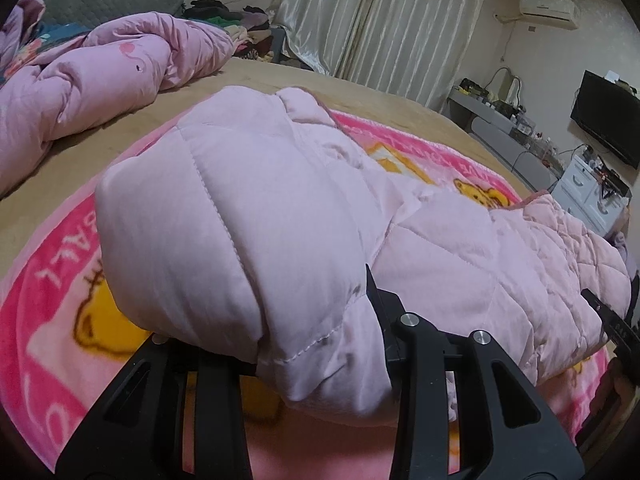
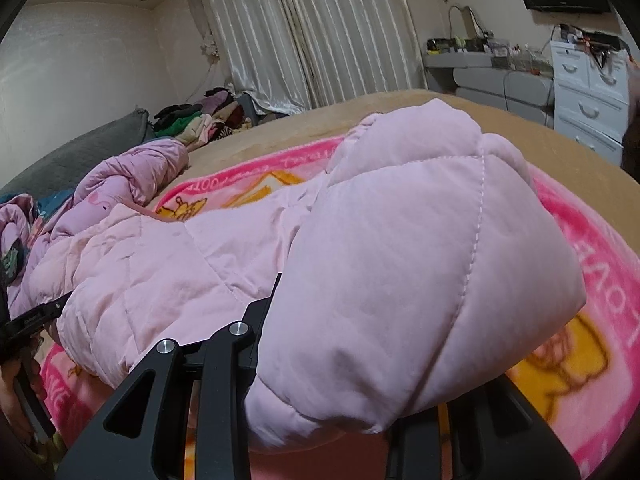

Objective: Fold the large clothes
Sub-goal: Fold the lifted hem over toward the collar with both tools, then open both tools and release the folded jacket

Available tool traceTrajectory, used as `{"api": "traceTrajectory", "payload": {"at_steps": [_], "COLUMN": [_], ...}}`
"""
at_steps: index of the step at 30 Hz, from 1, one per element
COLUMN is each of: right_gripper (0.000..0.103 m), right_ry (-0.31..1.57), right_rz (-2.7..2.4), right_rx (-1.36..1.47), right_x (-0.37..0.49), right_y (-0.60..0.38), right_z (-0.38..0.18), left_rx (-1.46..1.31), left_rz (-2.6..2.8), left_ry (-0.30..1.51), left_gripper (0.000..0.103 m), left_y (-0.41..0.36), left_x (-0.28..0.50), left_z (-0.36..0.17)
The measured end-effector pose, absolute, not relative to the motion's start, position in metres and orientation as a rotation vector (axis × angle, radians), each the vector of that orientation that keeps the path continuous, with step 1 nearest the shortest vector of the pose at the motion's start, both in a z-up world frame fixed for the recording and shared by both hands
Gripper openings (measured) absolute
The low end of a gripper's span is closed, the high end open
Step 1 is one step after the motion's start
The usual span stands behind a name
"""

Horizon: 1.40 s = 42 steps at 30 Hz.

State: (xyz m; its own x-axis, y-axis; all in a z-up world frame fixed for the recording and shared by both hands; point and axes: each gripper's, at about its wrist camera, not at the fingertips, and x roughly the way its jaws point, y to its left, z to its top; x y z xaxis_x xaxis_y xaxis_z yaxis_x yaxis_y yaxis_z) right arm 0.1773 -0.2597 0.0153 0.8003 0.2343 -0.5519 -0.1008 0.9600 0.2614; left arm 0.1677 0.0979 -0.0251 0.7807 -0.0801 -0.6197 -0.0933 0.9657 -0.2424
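A pale pink quilted padded jacket [image 1: 248, 216] lies across a pink cartoon-bear blanket [image 1: 48, 280] on the bed. My left gripper [image 1: 320, 344] is shut on a bunched edge of the jacket, which bulges between and over its black fingers [image 1: 384, 320]. In the right wrist view the same jacket [image 2: 400, 248] bulges over my right gripper [image 2: 344, 368], which is shut on another bunched edge; one finger [image 2: 260, 320] shows, the other is hidden under cloth. The right gripper's tip also shows in the left wrist view [image 1: 612, 320]. The left gripper shows at the left of the right wrist view [image 2: 36, 316].
A crumpled pink duvet [image 1: 100, 80] lies at the bed's far left on the tan sheet [image 1: 360, 92]. A pile of clothes [image 1: 228, 16] sits by the curtains [image 1: 380, 20]. A white drawer unit [image 2: 592, 96], grey desk [image 2: 492, 76] and wall TV [image 1: 608, 116] stand at the right.
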Motion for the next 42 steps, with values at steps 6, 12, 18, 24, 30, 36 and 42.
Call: {"api": "traceTrajectory", "payload": {"at_steps": [6, 12, 18, 24, 30, 36, 42], "right_gripper": [0.03, 0.033, 0.041, 0.061, 0.086, 0.095, 0.099], "right_ry": [0.653, 0.686, 0.722, 0.753, 0.786, 0.798, 0.793], "right_rz": [0.159, 0.13, 0.109, 0.075, 0.041, 0.021, -0.02], "right_rx": [0.25, 0.296, 0.369, 0.464, 0.523, 0.491, 0.372], "right_x": [0.174, 0.173, 0.176, 0.179, 0.177, 0.163, 0.131], "right_y": [-0.26, -0.262, -0.27, -0.279, -0.279, -0.276, -0.274], "right_z": [0.002, -0.009, -0.018, -0.023, -0.022, -0.015, 0.008], "left_rx": [-0.254, -0.24, -0.25, -0.277, -0.309, -0.338, -0.343], "left_rz": [0.012, 0.01, 0.001, -0.01, -0.022, -0.03, 0.011], "left_ry": [0.675, 0.671, 0.672, 0.68, 0.691, 0.712, 0.745], "left_gripper": [0.029, 0.032, 0.035, 0.038, 0.042, 0.049, 0.084], "left_y": [0.096, 0.095, 0.097, 0.102, 0.108, 0.112, 0.117], "left_x": [0.157, 0.155, 0.152, 0.152, 0.153, 0.149, 0.13], "left_z": [-0.036, -0.041, -0.047, -0.049, -0.051, -0.052, -0.047]}}
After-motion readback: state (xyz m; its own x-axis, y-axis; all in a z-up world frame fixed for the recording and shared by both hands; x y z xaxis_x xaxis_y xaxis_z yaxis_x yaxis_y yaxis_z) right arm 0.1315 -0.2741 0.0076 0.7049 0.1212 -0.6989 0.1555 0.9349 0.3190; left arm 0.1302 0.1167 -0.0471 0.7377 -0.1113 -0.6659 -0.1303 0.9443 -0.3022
